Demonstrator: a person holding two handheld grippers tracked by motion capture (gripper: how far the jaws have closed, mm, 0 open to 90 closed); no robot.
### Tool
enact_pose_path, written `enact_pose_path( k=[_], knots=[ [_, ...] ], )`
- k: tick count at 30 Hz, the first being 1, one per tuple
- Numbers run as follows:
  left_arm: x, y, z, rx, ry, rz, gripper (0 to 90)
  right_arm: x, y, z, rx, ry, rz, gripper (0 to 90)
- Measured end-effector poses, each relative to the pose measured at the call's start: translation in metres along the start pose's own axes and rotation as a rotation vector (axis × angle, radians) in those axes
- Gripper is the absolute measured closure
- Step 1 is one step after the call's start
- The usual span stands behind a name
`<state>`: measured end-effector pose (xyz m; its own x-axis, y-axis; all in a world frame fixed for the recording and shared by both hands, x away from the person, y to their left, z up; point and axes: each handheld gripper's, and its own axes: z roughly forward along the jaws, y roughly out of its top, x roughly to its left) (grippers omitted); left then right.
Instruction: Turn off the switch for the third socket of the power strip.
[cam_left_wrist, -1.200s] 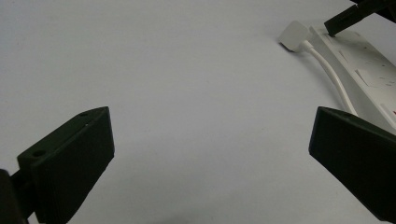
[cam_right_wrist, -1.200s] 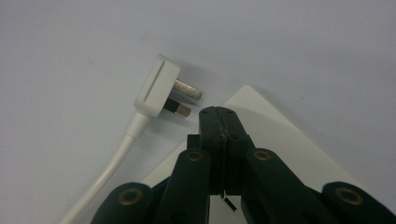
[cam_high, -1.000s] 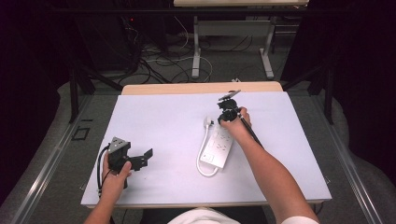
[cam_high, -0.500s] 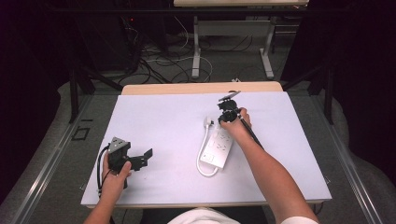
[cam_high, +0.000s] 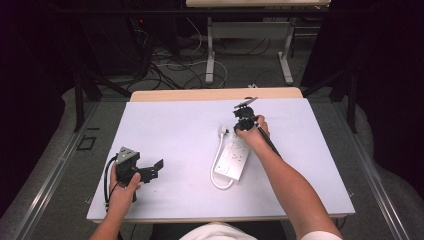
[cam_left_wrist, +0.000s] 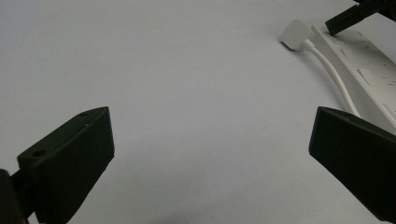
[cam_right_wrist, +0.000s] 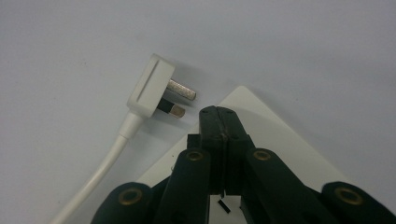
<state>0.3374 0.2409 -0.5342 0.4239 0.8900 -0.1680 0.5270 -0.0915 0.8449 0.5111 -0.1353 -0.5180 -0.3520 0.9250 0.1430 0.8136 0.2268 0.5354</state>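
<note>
Two black two-jaw grippers are in view, one in each of a person's hands, over one white table (cam_high: 165, 125). In the high view the right gripper (cam_high: 244, 125) sits just right of centre, its jaws pressed together with nothing between them; in the right gripper view the closed tips (cam_right_wrist: 219, 116) rest at the far end of one white power strip (cam_right_wrist: 261, 121), at the middle of the frame. The left gripper (cam_high: 152, 170) lies at the lower left of the high view, its jaws spread wide and empty, well apart from the strip. The power strip (cam_high: 232, 157) is a long flat white block lying slantwise just below the right gripper at the centre of the high view. One white cable (cam_high: 216, 167) loops from its near end up along its left side and ends in one flat white plug (cam_right_wrist: 152, 86) with metal pins, lying on the table just beside the strip's far end, at the upper left of the closed jaws.
</note>
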Motion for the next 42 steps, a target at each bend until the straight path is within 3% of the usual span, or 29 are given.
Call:
enact_pose_path(
  k=[5,10,14,15,17,20,22,42],
  knots=[
    [0.0,0.0,0.0,-0.003,0.002,-0.002,0.1,-0.001,0.0,-0.003,0.005,0.007,-0.024,90.0],
    [-0.001,0.0,0.0,-0.002,0.001,-0.002,0.1,-0.001,0.001,-0.006,-0.026,0.01,-0.007,90.0],
    [-0.001,0.0,0.0,-0.002,0.001,-0.003,0.1,-0.005,0.002,-0.009,-0.046,0.02,-0.026,89.9],
    [-0.001,0.0,0.0,-0.002,0.001,-0.003,0.1,-0.004,0.002,-0.011,-0.036,0.02,-0.012,89.7],
    [-0.001,0.0,0.0,-0.003,0.001,-0.003,0.1,-0.006,0.002,-0.011,-0.063,0.036,-0.019,89.4],
    [-0.001,0.0,0.0,-0.004,0.002,-0.003,0.1,-0.006,0.003,-0.014,-0.047,0.032,-0.023,89.3],
    [-0.001,0.0,0.0,-0.005,0.002,-0.005,0.1,-0.005,0.003,-0.014,-0.069,0.029,-0.019,89.3],
    [0.0,0.0,-0.001,-0.01,0.005,-0.011,0.1,0.003,0.001,-0.027,-0.096,0.067,-0.085,87.8]
  ],
)
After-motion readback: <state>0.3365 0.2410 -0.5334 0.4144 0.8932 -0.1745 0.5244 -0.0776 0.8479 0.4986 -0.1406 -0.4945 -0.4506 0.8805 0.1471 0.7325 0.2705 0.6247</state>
